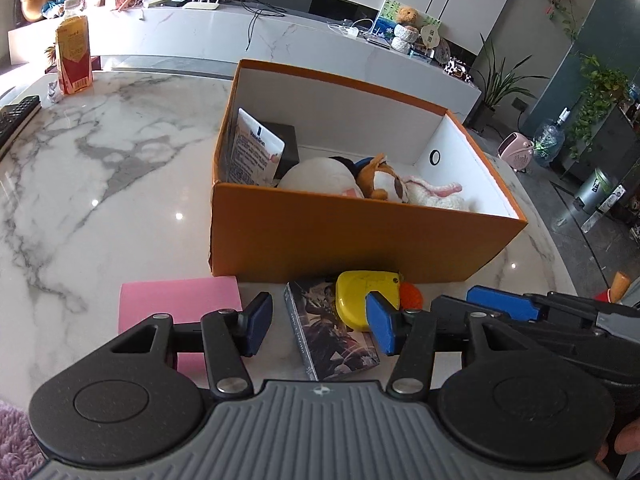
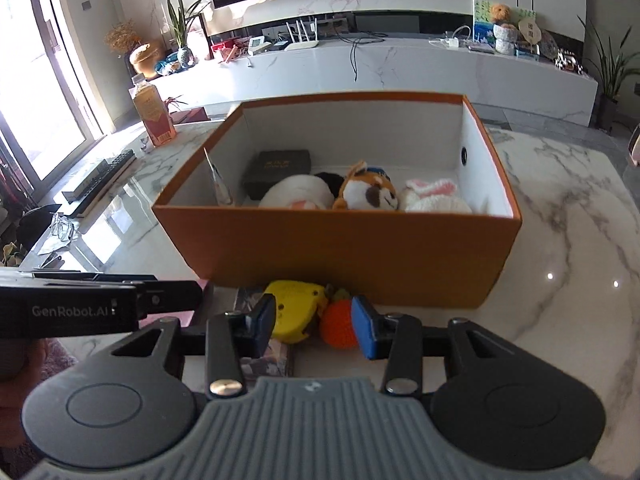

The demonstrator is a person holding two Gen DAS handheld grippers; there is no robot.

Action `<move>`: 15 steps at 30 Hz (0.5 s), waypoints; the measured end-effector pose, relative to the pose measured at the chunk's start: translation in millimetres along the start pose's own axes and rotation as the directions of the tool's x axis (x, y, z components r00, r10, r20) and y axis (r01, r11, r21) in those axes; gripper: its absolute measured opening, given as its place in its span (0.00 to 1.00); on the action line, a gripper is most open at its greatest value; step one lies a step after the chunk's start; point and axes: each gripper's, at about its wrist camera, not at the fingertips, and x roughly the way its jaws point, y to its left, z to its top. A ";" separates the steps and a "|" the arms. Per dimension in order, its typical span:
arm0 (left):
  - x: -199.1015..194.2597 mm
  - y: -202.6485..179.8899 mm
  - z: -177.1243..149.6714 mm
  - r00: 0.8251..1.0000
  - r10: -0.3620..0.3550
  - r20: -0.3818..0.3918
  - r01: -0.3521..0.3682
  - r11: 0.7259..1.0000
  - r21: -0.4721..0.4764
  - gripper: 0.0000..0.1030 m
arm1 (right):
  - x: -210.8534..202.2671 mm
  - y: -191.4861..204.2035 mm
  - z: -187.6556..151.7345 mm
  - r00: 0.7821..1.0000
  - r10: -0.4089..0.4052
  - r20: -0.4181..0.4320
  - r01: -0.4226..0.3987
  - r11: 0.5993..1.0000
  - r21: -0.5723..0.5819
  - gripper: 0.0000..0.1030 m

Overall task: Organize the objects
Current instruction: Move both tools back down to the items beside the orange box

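Observation:
An orange box (image 1: 360, 236) (image 2: 340, 248) stands on the marble table, holding a Vaseline tube (image 1: 256, 152), a black case (image 2: 280, 168), a white plush (image 2: 296, 196), an orange-and-white plush (image 2: 370, 192) and a pink-eared knit toy (image 2: 434, 198). In front of it lie a pink pad (image 1: 180, 304), a dark printed card box (image 1: 332, 336), a yellow case (image 1: 360, 294) (image 2: 296, 304) and an orange crochet ball (image 2: 338, 326). My left gripper (image 1: 320, 326) hovers open over the card box. My right gripper (image 2: 315, 328) is open over the yellow case and ball, with no pad pressing on either.
An orange drink bottle (image 1: 74, 56) and a black remote (image 1: 16, 120) sit at the table's far left, with glasses (image 2: 64, 228) near that edge. Bare marble (image 2: 580, 240) spreads right of the box. The other gripper (image 1: 504, 304) (image 2: 100, 308) shows at each view's side.

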 end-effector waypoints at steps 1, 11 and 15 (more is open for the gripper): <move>3.6 0.1 -2.1 1.000 0.005 0.004 -0.005 1.000 0.002 0.59 | 3.9 -2.0 -4.4 1.000 0.009 -0.002 -0.009 1.000 0.012 0.43; 24.2 10.9 -8.3 0.993 0.113 0.035 -0.113 0.993 0.013 0.52 | 40.4 11.6 -11.1 0.999 0.042 0.002 -0.042 0.999 -0.022 0.45; 29.7 19.6 -5.5 0.990 0.139 0.027 -0.138 0.990 -0.024 0.52 | 49.4 20.4 -11.2 1.000 0.014 0.015 -0.013 0.998 -0.056 0.48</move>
